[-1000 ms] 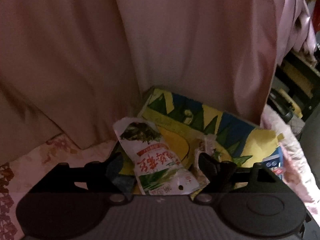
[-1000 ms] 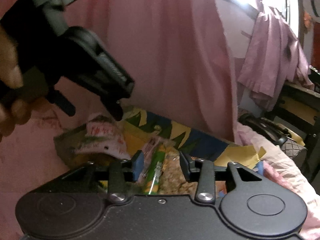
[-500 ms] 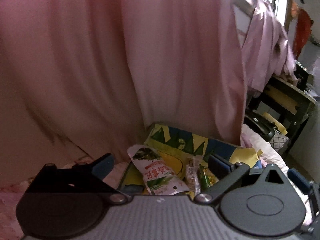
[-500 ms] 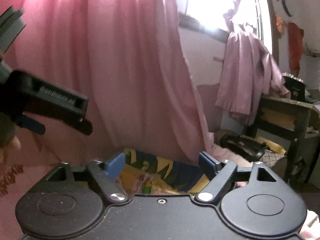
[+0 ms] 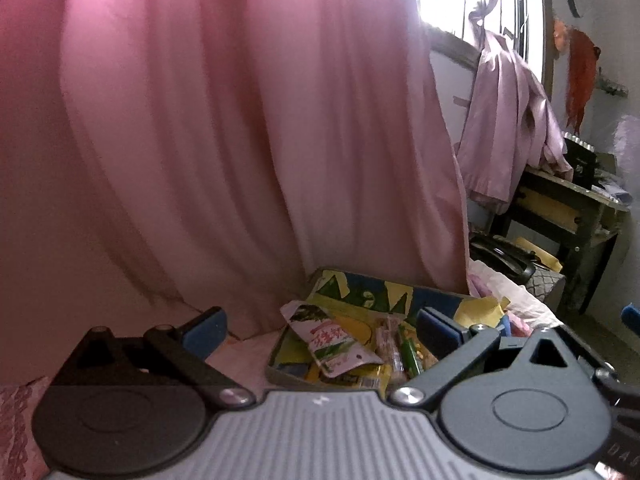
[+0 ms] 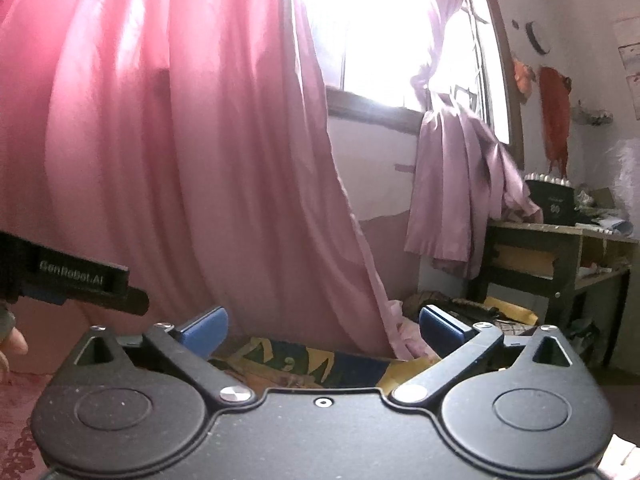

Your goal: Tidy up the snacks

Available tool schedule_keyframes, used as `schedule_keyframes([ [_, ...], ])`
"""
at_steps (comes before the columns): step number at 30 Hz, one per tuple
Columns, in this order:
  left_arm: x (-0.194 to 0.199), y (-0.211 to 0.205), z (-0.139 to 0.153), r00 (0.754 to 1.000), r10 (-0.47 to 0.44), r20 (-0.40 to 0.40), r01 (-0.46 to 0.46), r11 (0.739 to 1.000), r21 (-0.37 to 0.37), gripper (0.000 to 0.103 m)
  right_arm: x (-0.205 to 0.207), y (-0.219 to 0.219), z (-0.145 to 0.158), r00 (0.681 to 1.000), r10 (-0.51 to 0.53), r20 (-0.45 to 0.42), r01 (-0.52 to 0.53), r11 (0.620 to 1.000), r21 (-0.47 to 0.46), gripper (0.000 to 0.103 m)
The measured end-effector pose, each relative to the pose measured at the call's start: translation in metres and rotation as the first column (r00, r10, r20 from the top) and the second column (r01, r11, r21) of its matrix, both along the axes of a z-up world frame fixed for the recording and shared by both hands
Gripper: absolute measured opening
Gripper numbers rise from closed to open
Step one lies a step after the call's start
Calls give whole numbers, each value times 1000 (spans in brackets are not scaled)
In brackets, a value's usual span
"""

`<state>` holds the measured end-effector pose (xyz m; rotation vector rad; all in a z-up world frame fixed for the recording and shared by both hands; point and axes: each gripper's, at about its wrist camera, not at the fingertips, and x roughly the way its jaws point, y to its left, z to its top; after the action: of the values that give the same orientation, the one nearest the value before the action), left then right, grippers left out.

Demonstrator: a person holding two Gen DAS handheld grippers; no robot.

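Note:
A flat tray (image 5: 352, 288) with a yellow, green and blue print lies on the bed and holds several snack packets. A white packet with red writing (image 5: 332, 340) lies on top, with thin green and clear packets (image 5: 404, 350) beside it. My left gripper (image 5: 320, 330) is open and empty, raised above and behind the tray. My right gripper (image 6: 322, 326) is open and empty, held higher still; only the tray's far rim (image 6: 304, 360) shows between its fingers. The left gripper's body (image 6: 72, 280) shows at the left edge of the right wrist view.
A pink curtain (image 5: 240, 140) hangs right behind the tray. The pink flowered bedsheet (image 5: 16, 420) lies at the left. A dark wooden table (image 5: 568, 216) with clutter stands at the right, a lilac garment (image 5: 512, 120) hangs by the window, and a dark bag (image 5: 504, 256) lies below.
Both grippers have opened and drawn up and back from the tray. The white packet and the green packets now lie loose in the tray.

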<state>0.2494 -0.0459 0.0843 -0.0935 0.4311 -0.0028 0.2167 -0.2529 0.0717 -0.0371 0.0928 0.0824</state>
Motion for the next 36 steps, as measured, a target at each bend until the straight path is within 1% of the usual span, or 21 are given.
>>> schedule_keyframes([
  [4,-29,3,-2,999,11,31,-11,1000,8,103,-22,1,1,1000,-3,16,3,1000,1,102],
  [9,-55,10,-4,998,36,57,-35,999,-12,103,-44,1,1,1000,-8,30,8,1000,12,102],
  [12,-68,13,-7,996,47,73,-47,999,-8,103,-57,1,0,999,-16,28,15,1000,24,102],
  [17,-92,17,-15,993,64,94,-64,998,-8,103,-75,0,-6,1000,-27,3,27,998,49,102],
  [26,-129,23,-32,991,87,102,-87,996,-2,103,-104,1,-14,997,-56,-50,60,994,90,102],
  [30,-147,26,-40,989,103,107,-103,995,1,103,-114,4,-20,995,-56,-83,64,994,92,102],
  [36,-166,30,-52,986,123,108,-127,991,29,103,-126,10,-29,989,-51,-138,64,994,93,102],
])
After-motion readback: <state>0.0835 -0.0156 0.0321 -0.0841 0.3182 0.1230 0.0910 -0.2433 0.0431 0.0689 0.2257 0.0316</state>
